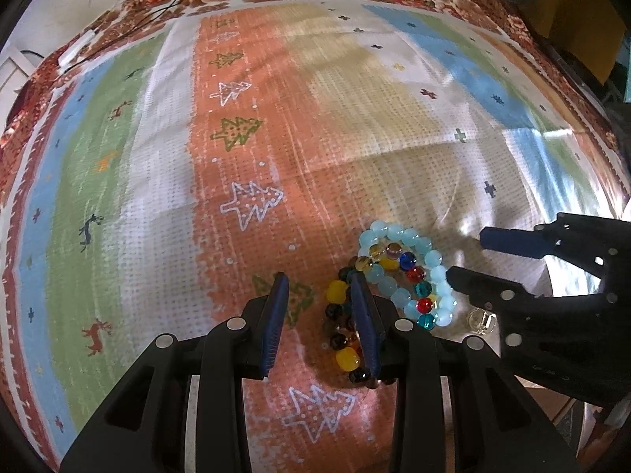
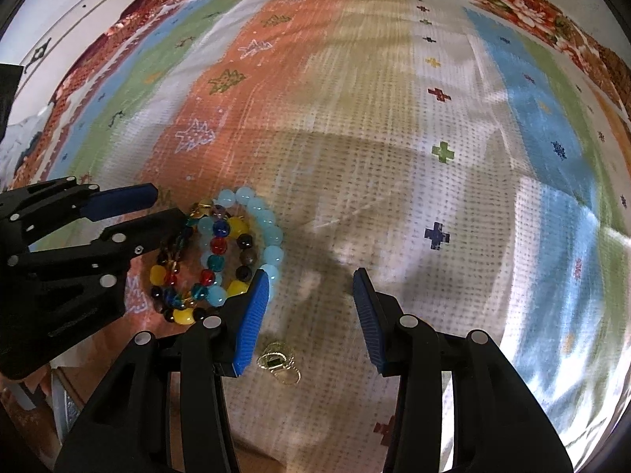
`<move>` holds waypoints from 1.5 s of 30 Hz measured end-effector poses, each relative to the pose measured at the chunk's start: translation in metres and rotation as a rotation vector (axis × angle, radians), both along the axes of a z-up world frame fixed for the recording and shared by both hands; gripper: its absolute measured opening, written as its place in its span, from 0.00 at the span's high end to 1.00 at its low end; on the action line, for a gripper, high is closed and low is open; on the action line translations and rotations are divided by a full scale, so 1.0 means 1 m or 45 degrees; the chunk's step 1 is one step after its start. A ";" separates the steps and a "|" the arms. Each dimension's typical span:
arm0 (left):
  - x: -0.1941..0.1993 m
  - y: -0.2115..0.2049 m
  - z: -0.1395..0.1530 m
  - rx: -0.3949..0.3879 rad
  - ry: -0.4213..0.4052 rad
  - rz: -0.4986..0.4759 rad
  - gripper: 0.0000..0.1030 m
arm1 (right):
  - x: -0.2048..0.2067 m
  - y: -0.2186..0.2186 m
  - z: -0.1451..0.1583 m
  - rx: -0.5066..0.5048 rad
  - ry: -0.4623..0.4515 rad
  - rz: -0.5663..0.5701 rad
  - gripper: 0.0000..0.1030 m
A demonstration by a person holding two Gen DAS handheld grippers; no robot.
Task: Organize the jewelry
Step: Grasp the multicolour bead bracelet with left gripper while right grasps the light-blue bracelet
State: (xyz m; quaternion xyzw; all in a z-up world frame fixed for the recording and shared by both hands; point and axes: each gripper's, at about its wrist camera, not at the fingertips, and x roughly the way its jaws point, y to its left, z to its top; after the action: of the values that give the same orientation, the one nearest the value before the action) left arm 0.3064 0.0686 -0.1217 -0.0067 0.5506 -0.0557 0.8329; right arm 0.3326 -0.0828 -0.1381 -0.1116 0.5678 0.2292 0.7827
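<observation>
While both cams looked down on the patterned cloth (image 1: pixel 355 126), each caught sth the other missed. L wrist view: left gripper (image 1: pixel 321 295) had its jaws spread, nothing between the blue pads except bare orange cloth w/ a tree motif; its right-side finger (image 1: pixel 364 319) sat over the yellow-and-dark bead bracelet (image 1: pixel 342 329), hiding part of it. Pale blue bead bracelet (image 1: pixel 410 264) lay just beyond, overlapping a multicolour bead bracelet (image 1: pixel 414 276) inside its loop. Right gripper (image 1: pixel 467 254) came in from the right edge, jaws apart, tips near the pale blue beads; couldn't tell if touching. A small clear/gold piece (image 1: pixel 482 320) showed below it, too blurred to ID from here.

R wrist view made that piece clearer: a gold ring cluster (image 2: pixel 278 362) lay on the white part of the cloth, between the right gripper (image 2: pixel 311 287) fingers but low, near the palm, not clamped. Jaws wide apart. Its left-side pad sat just beside the pale blue bracelet (image 2: pixel 272 236). All 3 bracelets showed as one overlapping heap here, incl. the yellow-and-dark one (image 2: pixel 185 315) unobstructed. Left gripper (image 2: pixel 169 207) entered from the left, jaws parted, lower finger over the heap's edge. Floral bedsheet (image 2: pixel 524 4) ringed the cloth at the far side.
</observation>
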 end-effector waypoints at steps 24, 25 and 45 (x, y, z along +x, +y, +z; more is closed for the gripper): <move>0.003 -0.011 -0.013 0.003 0.039 -0.070 0.81 | 0.011 -0.003 0.003 0.101 0.050 -0.023 0.68; 0.003 -0.011 -0.012 0.001 0.037 -0.068 0.81 | 0.011 -0.002 0.003 0.113 0.056 -0.021 0.68; 0.002 -0.006 -0.011 0.002 0.020 -0.064 0.89 | 0.009 0.014 -0.008 -0.021 -0.002 0.011 0.88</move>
State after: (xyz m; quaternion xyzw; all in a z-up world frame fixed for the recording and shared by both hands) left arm 0.3087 0.0622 -0.1323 0.0072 0.5571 -0.0762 0.8269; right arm 0.3416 -0.0692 -0.1457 -0.1209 0.5685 0.2278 0.7812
